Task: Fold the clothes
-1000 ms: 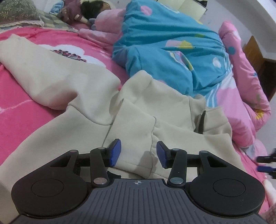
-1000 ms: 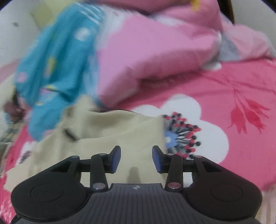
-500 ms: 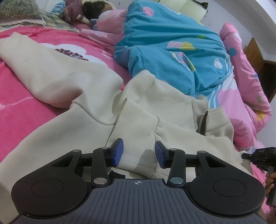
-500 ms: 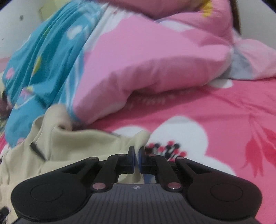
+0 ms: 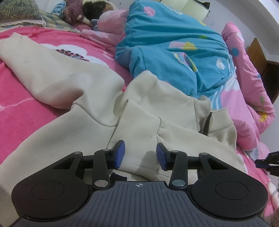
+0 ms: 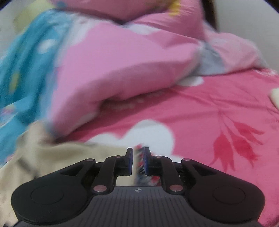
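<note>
A cream zip-neck sweatshirt (image 5: 73, 125) lies spread on the pink flowered bedsheet (image 5: 15, 111). One sleeve is folded across its body, and the cuff (image 5: 139, 139) lies between the blue pads of my left gripper (image 5: 140, 155). That gripper stands part open, and the cuff shows no pinching. The right wrist view is blurred. There my right gripper (image 6: 139, 161) has a narrow gap and its jaws are opening. Only the sheet's flower print shows between the pads. The sweatshirt's edge (image 6: 52, 157) lies just left of them. The right gripper's tip (image 5: 266, 162) also shows at the left view's right edge.
A blue and pink quilt (image 5: 174, 48) is heaped just behind the sweatshirt, and a person (image 5: 94, 10) lies under it at the far left. A patterned pillow (image 5: 17, 12) sits in the far corner. Bare pink sheet (image 6: 218, 122) stretches to the right of the garment.
The left gripper narrowed slightly around the cuff and stayed put. The right gripper shut at the sweatshirt's corner, then slid right off it and has parted a little.
</note>
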Available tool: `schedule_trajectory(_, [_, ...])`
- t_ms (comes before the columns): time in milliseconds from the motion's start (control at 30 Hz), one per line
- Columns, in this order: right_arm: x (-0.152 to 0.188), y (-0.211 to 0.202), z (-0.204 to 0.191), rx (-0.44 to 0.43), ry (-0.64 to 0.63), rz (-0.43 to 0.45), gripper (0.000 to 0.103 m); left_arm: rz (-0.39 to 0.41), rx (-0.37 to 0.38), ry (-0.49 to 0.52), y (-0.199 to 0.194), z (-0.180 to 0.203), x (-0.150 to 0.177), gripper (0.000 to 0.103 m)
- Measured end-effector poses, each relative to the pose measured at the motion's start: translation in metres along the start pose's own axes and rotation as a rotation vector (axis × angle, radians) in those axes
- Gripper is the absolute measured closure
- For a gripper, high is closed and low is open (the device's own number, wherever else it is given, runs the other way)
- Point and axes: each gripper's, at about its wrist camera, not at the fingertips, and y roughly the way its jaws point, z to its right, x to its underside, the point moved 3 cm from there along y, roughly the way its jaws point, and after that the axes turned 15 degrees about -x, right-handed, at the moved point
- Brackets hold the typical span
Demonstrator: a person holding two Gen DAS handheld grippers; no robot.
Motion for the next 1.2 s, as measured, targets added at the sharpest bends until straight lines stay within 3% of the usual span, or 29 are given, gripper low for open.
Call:
schedule_trajectory(100, [0.030,-0.004,-0.027,-0.086,-0.106,-0.149,0.091,-0.002,0.003,-0.005,0.000,-0.001,0.000,0.062])
schedule_trajectory(167, [0.063,0.007,-0.030,-0.031,-0.172,-0.271,0.092,-0.002,0.005,-0.006,0.000,-0.001,0.000,0.062])
schedule_trajectory(200, [0.076,0.011,-0.027,-0.003,-0.206,-0.291,0.095,-0.003,0.005,-0.006,0.000,-0.001,0.000,0.062])
schedule_trajectory(367, [0.077,-0.010,-0.046,0.074,-0.270,-0.222,0.093,-0.005,0.010,-0.012,0.000,-0.002,-0.001,0.062])
schedule_trajectory(467, [0.090,-0.025,-0.067,0.054,-0.363,-0.202,0.093,-0.006,0.013,-0.017,-0.001,-0.002,-0.001,0.062])
schedule_trajectory(633, [0.119,-0.017,-0.054,0.055,-0.354,-0.231,0.095,-0.008,0.021,-0.025,-0.001,-0.003,-0.001,0.061])
schedule_trajectory(700, [0.113,-0.024,-0.061,0.087,-0.330,-0.217,0.095,-0.009,0.026,-0.032,-0.001,-0.004,-0.001,0.061])
schedule_trajectory(867, [0.122,-0.037,-0.094,0.094,-0.465,-0.125,0.093,-0.009,0.029,-0.035,-0.001,-0.004,-0.002,0.061])
schedule_trajectory(1033, [0.148,-0.021,-0.073,0.069,-0.466,-0.142,0.096,-0.008,0.034,-0.039,-0.001,-0.005,-0.002,0.061])
schedule_trajectory(1200, [0.128,-0.038,-0.091,0.084,-0.425,-0.080,0.094,-0.007,0.032,-0.036,-0.001,-0.004,-0.001,0.061])
